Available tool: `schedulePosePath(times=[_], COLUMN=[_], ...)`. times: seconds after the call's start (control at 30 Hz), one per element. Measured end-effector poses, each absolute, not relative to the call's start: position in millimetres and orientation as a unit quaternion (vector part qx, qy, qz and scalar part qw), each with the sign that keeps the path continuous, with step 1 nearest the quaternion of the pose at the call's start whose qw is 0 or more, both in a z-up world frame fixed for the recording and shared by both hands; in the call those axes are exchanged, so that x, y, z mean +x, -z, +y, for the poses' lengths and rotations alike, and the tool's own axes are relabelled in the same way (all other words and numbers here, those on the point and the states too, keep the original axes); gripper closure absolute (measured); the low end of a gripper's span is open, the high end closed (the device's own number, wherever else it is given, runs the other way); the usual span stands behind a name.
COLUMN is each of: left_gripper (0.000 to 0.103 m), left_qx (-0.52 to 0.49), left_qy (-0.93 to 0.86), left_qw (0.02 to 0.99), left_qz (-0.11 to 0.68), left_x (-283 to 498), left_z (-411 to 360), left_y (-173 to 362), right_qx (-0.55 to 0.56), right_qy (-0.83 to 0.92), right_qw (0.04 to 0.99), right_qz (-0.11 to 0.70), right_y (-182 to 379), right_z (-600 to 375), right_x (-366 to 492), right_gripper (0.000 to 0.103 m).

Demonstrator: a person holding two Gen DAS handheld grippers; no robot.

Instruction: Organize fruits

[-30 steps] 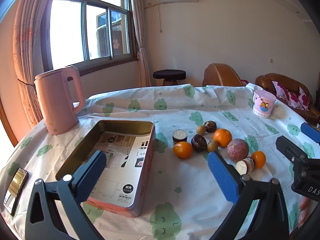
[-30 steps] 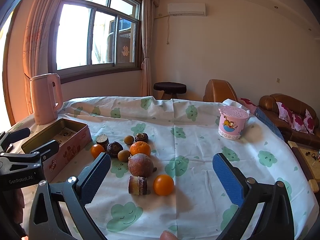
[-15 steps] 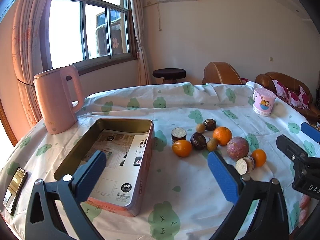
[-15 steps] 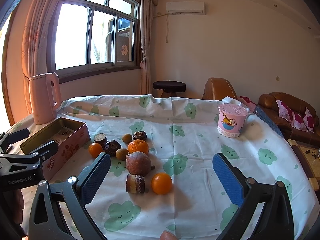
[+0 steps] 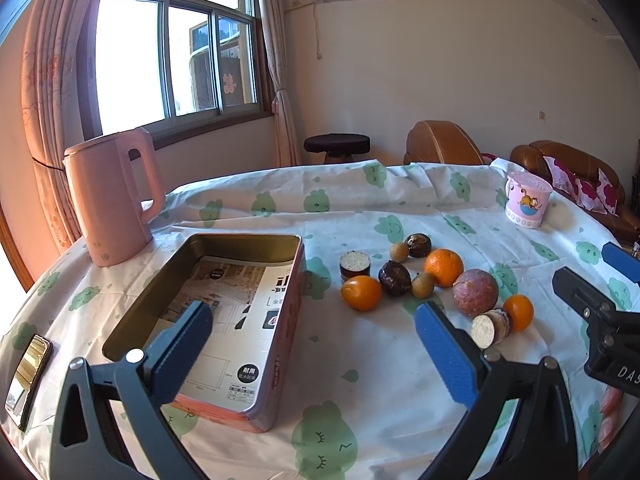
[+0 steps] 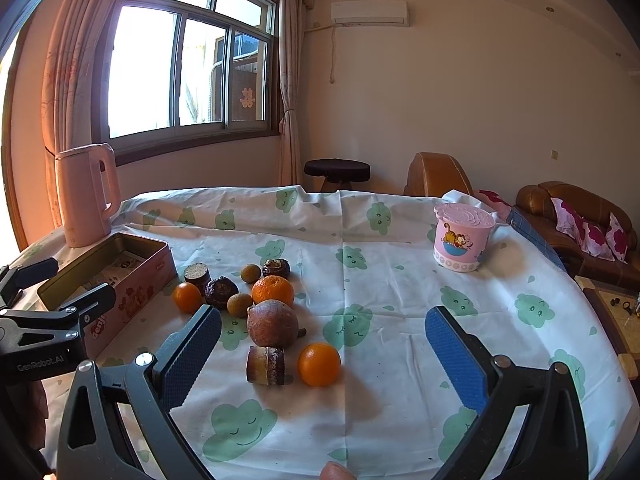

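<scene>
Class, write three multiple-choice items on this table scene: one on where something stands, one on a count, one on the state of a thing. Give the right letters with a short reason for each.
1. Where does the pink kettle stand?
A. behind the tin box, near the window
B. among the fruit
C. beside the pink cup

2. How many bright orange fruits lie on the tablecloth?
A. one
B. three
C. six

3. What is the state of the tin box?
A. shut with a lid
B. open, with no fruit inside
C. open and full of fruit

Answers:
1 A, the kettle is past the box's far end, below the window.
2 B, an orange is nearest, another orange is mid-cluster, a third orange is nearest the box.
3 B, only printed paper lines the box's bottom.
</scene>
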State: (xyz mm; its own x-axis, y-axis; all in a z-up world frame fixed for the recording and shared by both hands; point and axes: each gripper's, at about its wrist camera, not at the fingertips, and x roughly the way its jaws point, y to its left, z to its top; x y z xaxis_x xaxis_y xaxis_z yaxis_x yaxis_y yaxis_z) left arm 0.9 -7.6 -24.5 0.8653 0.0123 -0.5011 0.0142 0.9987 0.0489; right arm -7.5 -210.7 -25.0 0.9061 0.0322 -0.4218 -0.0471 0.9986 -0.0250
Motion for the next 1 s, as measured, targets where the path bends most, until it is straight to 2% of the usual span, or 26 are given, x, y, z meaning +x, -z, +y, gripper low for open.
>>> schedulePosePath(times=[0.67, 0.87, 1.0], left_gripper=[0.0, 0.017, 0.037], left_qx=[0.034, 0.043, 0.057], left_qy=[0.013, 0.063, 0.105], left_qw=[0.957, 0.944, 0.931], left_qz=[0.287, 0.321, 0.346], left_x=[13, 25, 33], left_z=[-30, -69, -105], left_y=[35, 47, 58], right_qx=[-0.016, 0.035, 0.061], right_qy=[-0.01, 0.026, 0.035], right_qw=[0.975, 0.968, 0.964], right_qz=[0.223, 0.248, 0.258], right_y=[34, 49, 55], right_z=[-227, -271, -292], right_x=[-4, 1, 3], right_gripper=[0.001, 0.001, 0.002])
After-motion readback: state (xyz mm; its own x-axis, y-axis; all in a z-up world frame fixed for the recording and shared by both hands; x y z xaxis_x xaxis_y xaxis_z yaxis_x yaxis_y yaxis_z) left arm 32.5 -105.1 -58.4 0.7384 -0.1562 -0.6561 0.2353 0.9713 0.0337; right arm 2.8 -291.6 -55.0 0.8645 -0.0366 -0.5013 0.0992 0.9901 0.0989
